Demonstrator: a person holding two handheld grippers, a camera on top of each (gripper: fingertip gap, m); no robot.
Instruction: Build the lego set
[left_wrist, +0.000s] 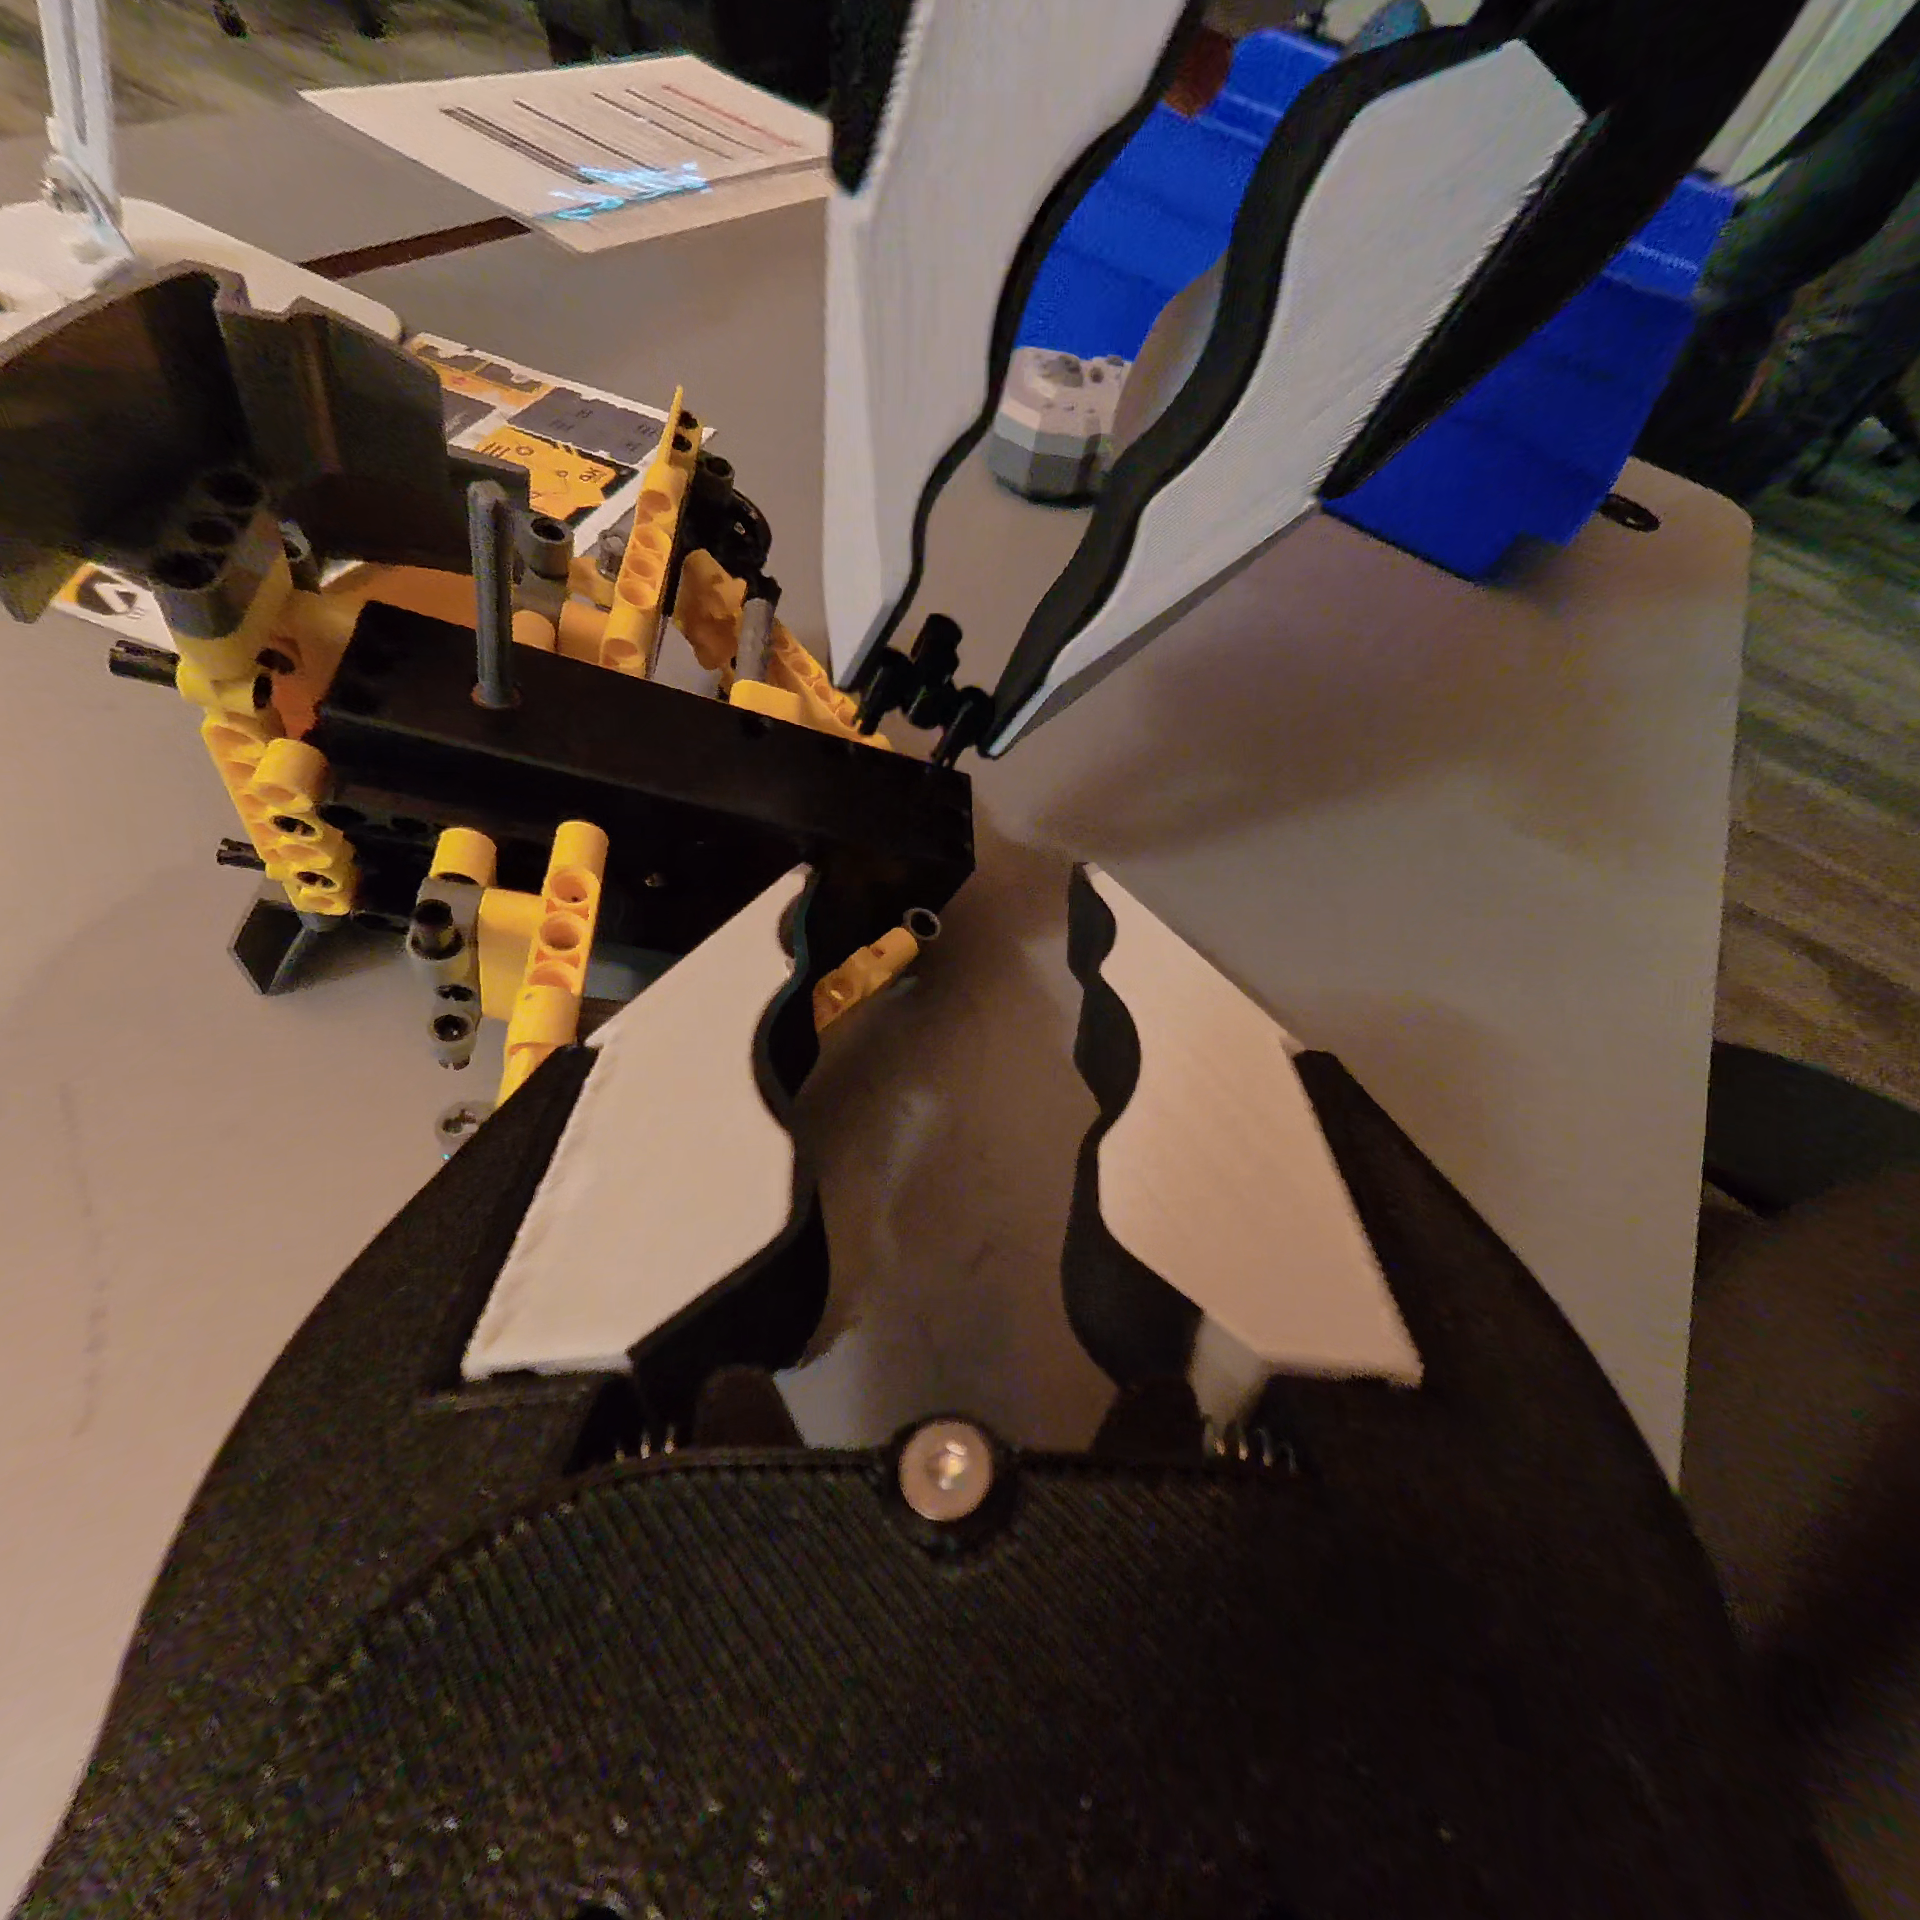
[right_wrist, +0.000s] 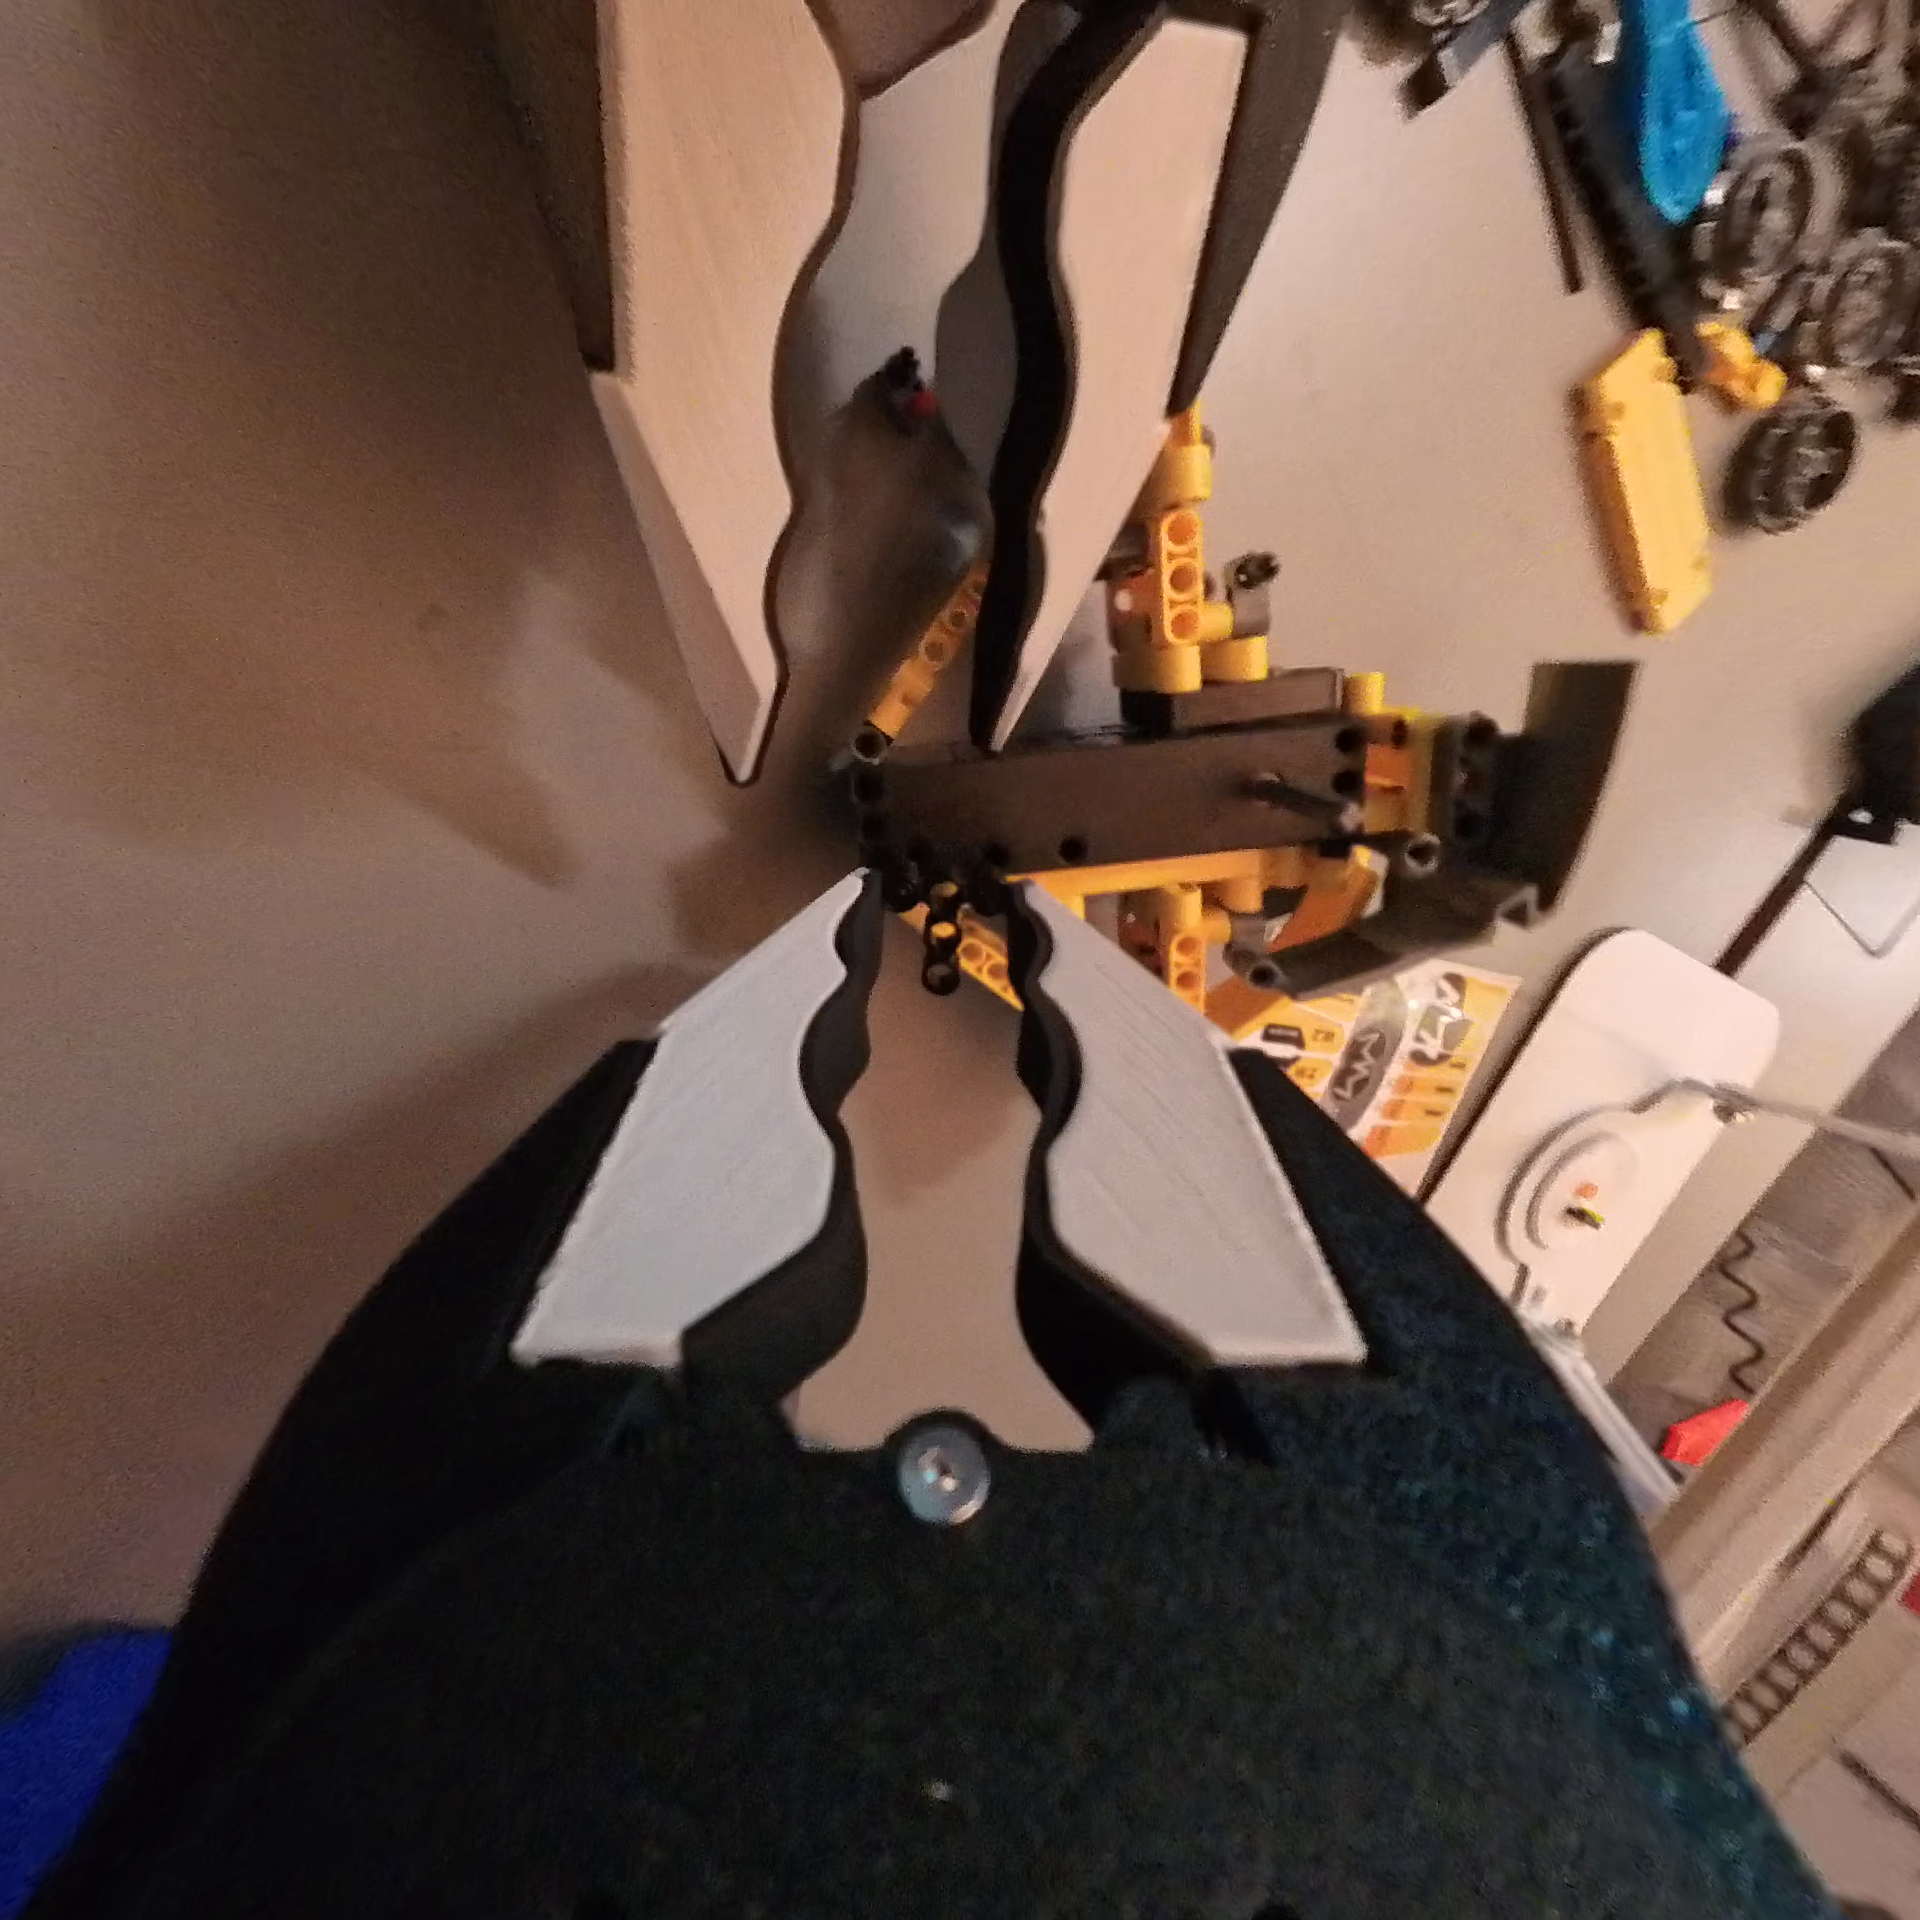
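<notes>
Grey tabletop, dim room — yellow-and-black plastic beam-built model stands well in from its edges, right gripper clenched on a small black plastic pin connector at the model's long black beam end — left gripper spread wide, one fingertip against that end.

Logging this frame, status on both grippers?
Left gripper open, one jaw against the black beam. Right gripper shut on small black connector at the beam's end. Table around.
</notes>
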